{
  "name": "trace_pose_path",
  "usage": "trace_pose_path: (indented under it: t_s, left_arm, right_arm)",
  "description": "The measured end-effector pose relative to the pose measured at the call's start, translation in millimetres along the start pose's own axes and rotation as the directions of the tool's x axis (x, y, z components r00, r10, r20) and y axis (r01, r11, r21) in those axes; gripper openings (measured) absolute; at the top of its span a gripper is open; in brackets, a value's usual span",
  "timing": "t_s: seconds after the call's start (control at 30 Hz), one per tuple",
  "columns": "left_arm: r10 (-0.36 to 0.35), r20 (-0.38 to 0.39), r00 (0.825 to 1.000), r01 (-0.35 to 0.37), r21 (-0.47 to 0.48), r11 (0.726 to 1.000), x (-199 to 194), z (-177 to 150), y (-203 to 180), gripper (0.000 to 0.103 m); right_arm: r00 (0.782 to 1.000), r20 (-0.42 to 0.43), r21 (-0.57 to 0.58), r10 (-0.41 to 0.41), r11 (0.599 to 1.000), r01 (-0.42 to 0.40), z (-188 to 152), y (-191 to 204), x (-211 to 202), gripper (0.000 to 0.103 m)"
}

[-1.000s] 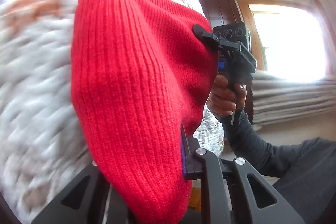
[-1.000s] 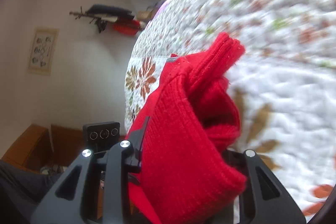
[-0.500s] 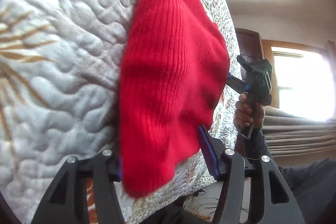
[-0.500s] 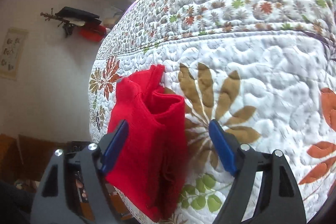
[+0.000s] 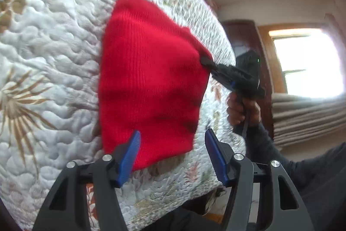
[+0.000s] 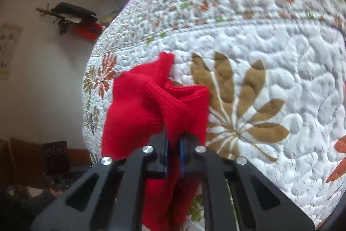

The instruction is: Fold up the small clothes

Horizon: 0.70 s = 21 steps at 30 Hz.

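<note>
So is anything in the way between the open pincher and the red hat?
Nothing visible. The left gripper is open right at the near edge of the red hat on the quilt. The right gripper is pinching the hat's other edge.

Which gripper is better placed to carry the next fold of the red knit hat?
Right. The right gripper is shut on the red knit hat edge, while the left gripper is open, gripping nothing.
</note>
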<state>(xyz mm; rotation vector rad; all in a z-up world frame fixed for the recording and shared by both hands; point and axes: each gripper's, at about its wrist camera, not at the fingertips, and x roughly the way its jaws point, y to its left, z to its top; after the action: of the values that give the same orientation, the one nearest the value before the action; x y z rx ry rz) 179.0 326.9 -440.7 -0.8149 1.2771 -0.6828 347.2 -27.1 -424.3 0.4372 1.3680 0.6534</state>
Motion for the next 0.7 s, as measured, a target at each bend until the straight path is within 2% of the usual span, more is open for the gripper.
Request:
trace_pose_path:
  t_s: [0.1,0.27,0.37,0.43,0.53,0.6,0.67,0.7]
  left_arm:
    - [0.000,-0.072,0.997,0.000,0.000,1.000,13.3,-1.2,-2.3,0.061]
    - [-0.093,-0.005,0.996,0.093,0.082,0.992,-18.5,24.1,-27.5,0.061]
    - [-0.171,0.041,0.984,0.167,0.078,0.983,-19.7,58.9,-22.9,0.062]
    - [-0.206,0.046,0.977,0.203,0.065,0.977,-10.2,83.7,-17.2,0.063]
    - [-0.154,0.005,0.988,0.154,0.013,0.988,17.0,111.2,2.9,0.063]
    - [-0.135,-0.032,0.990,0.135,0.002,0.991,32.0,117.1,13.3,0.061]
    - [-0.131,-0.035,0.991,0.132,0.005,0.991,32.1,117.6,10.4,0.061]
    - [-0.144,-0.025,0.989,0.144,0.003,0.990,26.7,115.8,6.2,0.062]
  right_arm:
    - [1.000,0.016,0.024,0.002,1.000,-0.003,-2.6,-1.6,-7.4,0.022]
    - [0.995,0.100,0.027,0.023,0.999,-0.025,-4.9,16.5,-47.3,0.021]
    - [0.996,0.089,-0.001,0.033,0.999,-0.033,-3.2,27.9,-44.3,0.011]
    - [0.997,0.075,0.009,0.032,0.999,-0.033,-0.3,26.8,-32.6,0.011]
    - [0.999,0.054,0.041,-0.003,0.999,0.001,3.1,13.3,-11.6,0.010]
    - [0.998,0.039,0.052,-0.049,0.998,0.047,3.6,3.1,-1.2,0.000]
    - [0.997,0.053,0.053,-0.063,0.997,0.060,0.8,6.0,-7.3,0.001]
    - [0.995,0.073,0.045,-0.066,0.997,0.063,-2.6,12.4,-15.4,0.008]
